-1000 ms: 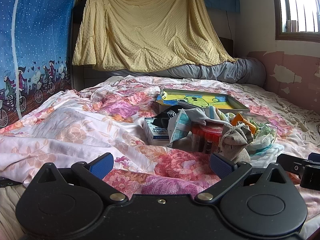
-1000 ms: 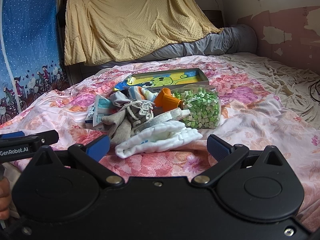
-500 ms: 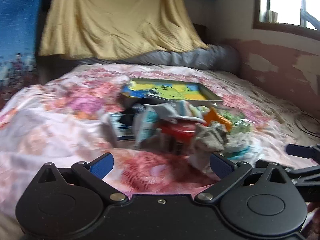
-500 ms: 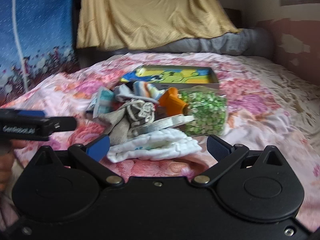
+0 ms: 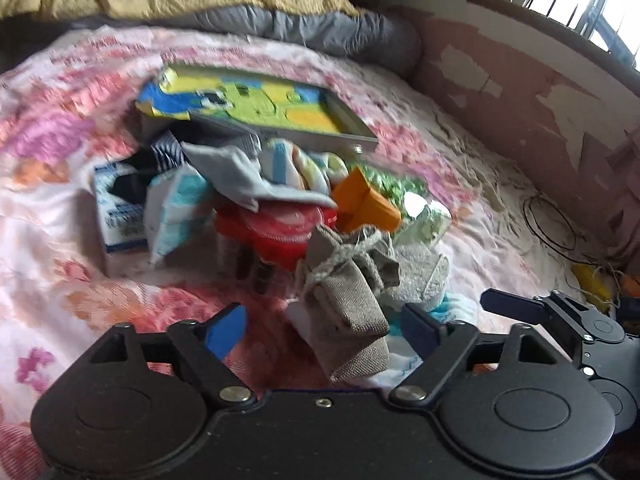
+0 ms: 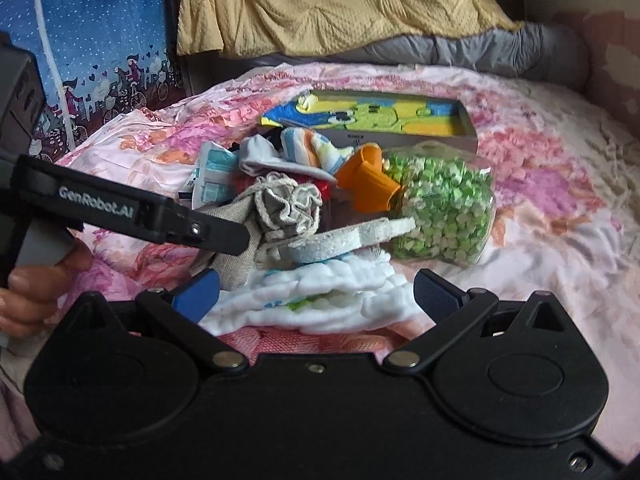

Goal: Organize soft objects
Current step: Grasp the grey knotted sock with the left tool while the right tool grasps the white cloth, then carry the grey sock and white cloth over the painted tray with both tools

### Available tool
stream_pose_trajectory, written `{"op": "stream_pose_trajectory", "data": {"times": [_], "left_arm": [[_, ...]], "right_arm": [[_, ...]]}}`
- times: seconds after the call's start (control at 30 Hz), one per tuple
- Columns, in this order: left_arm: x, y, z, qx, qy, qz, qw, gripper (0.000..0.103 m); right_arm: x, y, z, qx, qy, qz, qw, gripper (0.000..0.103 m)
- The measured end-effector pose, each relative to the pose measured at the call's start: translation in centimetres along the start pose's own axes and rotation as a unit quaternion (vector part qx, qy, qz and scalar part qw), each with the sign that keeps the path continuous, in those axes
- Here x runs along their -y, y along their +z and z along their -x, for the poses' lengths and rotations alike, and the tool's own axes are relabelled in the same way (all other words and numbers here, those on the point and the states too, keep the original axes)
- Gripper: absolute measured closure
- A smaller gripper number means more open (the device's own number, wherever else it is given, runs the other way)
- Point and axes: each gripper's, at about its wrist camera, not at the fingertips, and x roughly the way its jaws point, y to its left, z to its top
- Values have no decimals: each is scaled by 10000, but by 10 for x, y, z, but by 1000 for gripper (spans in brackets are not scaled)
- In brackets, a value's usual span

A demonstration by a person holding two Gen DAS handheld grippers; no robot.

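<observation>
A pile of things lies on the floral bedspread. A grey drawstring pouch lies at its near side, between the open fingers of my left gripper. In the right wrist view the pouch sits above a folded white cloth, which lies between the open fingers of my right gripper. Striped and grey socks top the pile. The left gripper's finger reaches in from the left, touching the pouch.
The pile also holds a clear jar of green bits with an orange lid, a red-lidded container, a blue-white box, a white flat pad. A cartoon-printed tray lies behind. A grey pillow roll lies at the headboard.
Both grippers have moved forward and closer to the pile. The left one swung right and now brackets the grey pouch. Both stay open.
</observation>
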Motion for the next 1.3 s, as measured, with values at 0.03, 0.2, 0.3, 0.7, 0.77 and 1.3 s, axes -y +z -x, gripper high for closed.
{"op": "stream_pose_trajectory", "data": {"times": [0.03,0.2,0.3,0.7,0.77,1.3], "left_arm": [[-2,1,-2,-59,-23,45,10000,29],[-12,2,-11,-277,-299,412,9983,59],[-12,0,-11,-275,-386,487,9977,64],[-8,-7,18,-75,-238,609,9978,84],[-8,-7,29,19,-180,586,9981,85],[-4,32,90,680,68,460,9966,85]], "right_arm": [[1,0,-2,-59,34,-60,10000,1],[5,-4,-14,-399,170,-197,9989,25],[2,-6,-17,-492,200,-116,9985,41],[-17,-10,-8,-418,536,289,9973,102],[-20,-10,3,-265,664,345,9968,102],[-1,64,56,31,1588,842,9837,103]]}}
